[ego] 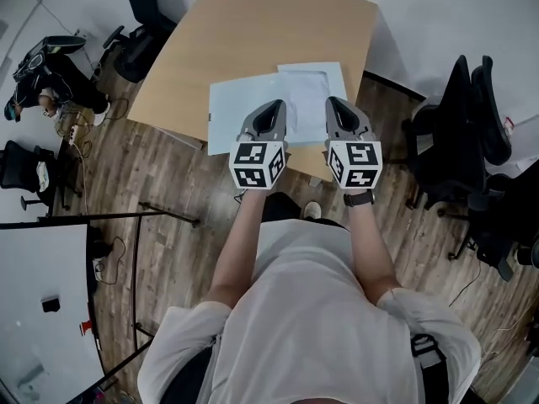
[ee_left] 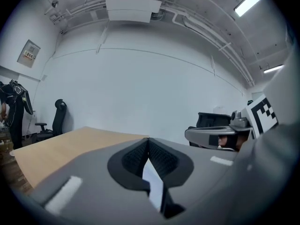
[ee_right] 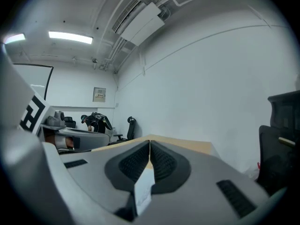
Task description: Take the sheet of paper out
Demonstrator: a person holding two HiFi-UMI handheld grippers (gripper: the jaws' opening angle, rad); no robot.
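A pale blue sheet (ego: 229,108) lies near the front edge of the wooden table (ego: 253,23). A white, sleeve-like sheet (ego: 312,84) lies partly on its right side. My left gripper (ego: 272,108) hovers over the blue sheet with its jaws pressed together and nothing held. My right gripper (ego: 336,104) is level with it over the white sheet's near edge, also shut and empty. In the left gripper view, the left gripper (ee_left: 148,143) shows its pads meeting, with a pale sliver of paper below them. The right gripper (ee_right: 149,146) looks the same in the right gripper view.
Black office chairs (ego: 461,133) stand to the right of the table and another chair (ego: 139,11) at its far left corner. A person (ego: 42,82) sits at the left by floor cables. A white board (ego: 42,301) on a black stand is at lower left.
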